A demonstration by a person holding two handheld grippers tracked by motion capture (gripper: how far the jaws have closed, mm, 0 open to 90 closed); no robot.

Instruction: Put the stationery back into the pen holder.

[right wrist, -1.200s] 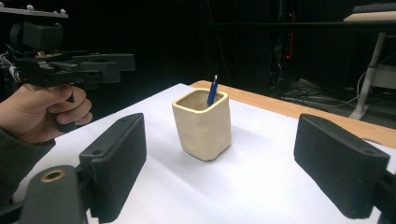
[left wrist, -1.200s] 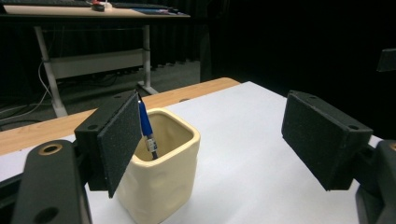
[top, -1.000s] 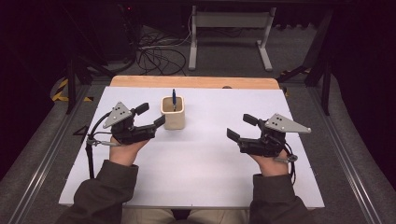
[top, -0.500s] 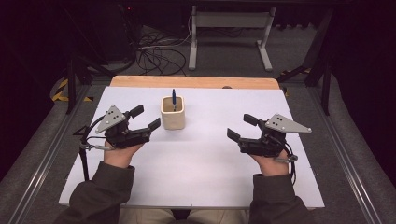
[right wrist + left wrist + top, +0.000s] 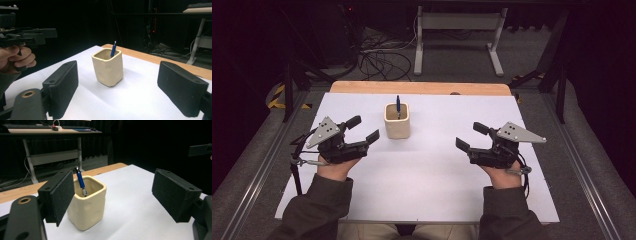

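The cup [image 5: 397, 120] with a pen [image 5: 398, 106] stands just beside my left claw [image 5: 363, 129], apart from it. My right claw [image 5: 472, 136] is farther off. Both claws gape wide, holding nothing.

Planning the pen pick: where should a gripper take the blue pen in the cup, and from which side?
Grip the blue pen on its upper shaft, the part standing above the rim of the cream cup, coming down from above. It leans against one wall with its lower end inside the cup, so a side approach would likely hit the wall. The left gripper, jaws open, is nearer.
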